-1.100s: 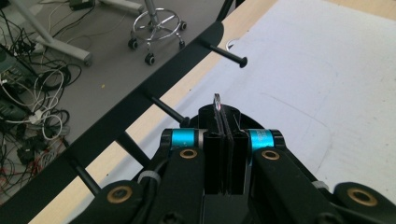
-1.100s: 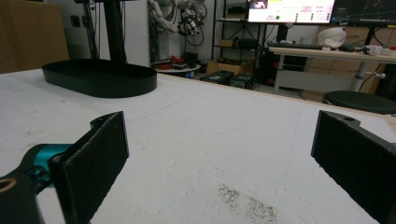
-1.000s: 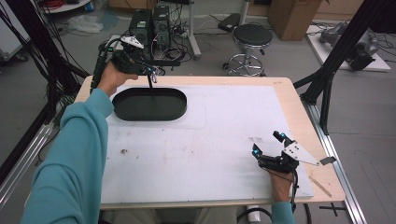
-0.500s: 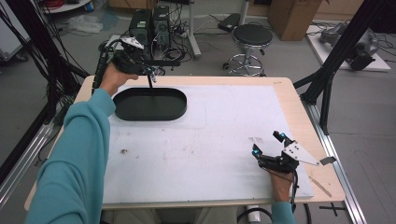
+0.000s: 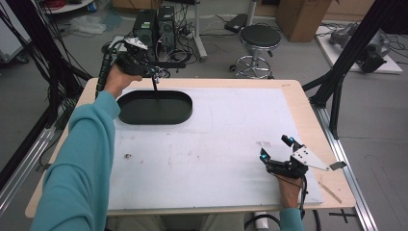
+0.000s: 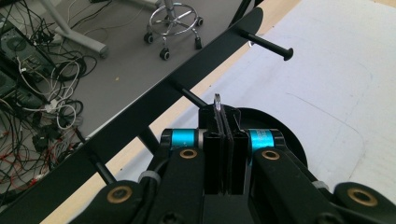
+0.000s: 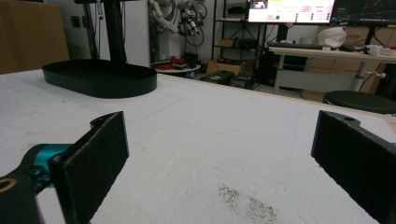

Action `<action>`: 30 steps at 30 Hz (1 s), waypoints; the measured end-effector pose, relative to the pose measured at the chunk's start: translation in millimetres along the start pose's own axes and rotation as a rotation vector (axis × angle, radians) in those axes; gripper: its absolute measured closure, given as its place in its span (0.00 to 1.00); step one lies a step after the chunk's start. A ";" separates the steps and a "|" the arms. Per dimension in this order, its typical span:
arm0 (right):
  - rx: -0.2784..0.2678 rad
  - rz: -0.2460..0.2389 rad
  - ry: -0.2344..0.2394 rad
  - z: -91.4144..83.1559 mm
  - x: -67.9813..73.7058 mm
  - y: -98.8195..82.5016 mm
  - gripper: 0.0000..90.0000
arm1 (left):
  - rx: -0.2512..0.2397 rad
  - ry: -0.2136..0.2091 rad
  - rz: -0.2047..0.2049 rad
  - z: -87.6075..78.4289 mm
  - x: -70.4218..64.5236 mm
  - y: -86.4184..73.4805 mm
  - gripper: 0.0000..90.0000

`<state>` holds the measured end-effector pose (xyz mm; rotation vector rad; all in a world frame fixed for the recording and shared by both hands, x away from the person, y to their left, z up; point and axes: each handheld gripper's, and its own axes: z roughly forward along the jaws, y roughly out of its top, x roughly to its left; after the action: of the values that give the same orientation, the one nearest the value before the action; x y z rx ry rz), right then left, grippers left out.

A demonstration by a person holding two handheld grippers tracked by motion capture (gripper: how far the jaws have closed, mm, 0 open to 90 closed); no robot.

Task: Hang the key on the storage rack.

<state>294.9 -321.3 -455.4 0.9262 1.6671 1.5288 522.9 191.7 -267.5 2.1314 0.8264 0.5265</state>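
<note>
— Where was the piece, and how was it held?

— The left gripper (image 6: pixel 223 116) had its jaws pressed together on a small, thin silvery loop (image 6: pixel 217 100). Just its top edge poked out above the pads. It hung near the long black bar with short pegs (image 6: pixel 121 135), above the far rim of the black oval plastic tray (image 5: pixel 154 107).

— What worried you?

— So little of the loop stood clear that, I judged, a peg (image 6: pixel 191 95) could catch the pads instead of threading it. A nudge against the bar might have twisted the loop out of the pinch, and it could have dropped into the tray or off the bench's (image 5: pixel 308 120) far edge.

— And the other hand?

— The right gripper (image 5: pixel 275 147) rested with its jaws wide apart and empty on the white mat (image 5: pixel 231 134), well apart from the tray, too far to catch anything.
</note>
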 end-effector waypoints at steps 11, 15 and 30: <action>-0.002 -0.005 0.000 0.1 0.1 0.0 0.04 | -0.026 0.143 -0.079 4.9 3.7 0.4 0.76; -0.003 -0.005 0.001 0.1 0.0 -0.1 0.04 | -0.121 0.185 -0.109 -1.9 8.8 -5.6 0.57; -0.001 -0.007 0.003 0.1 -0.2 -0.1 0.04 | -0.386 0.033 -0.031 -47.8 -16.0 -34.4 0.02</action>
<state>295.1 -321.5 -455.4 0.9173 1.6703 1.5270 469.8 221.9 -266.7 1.7585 0.7090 0.6495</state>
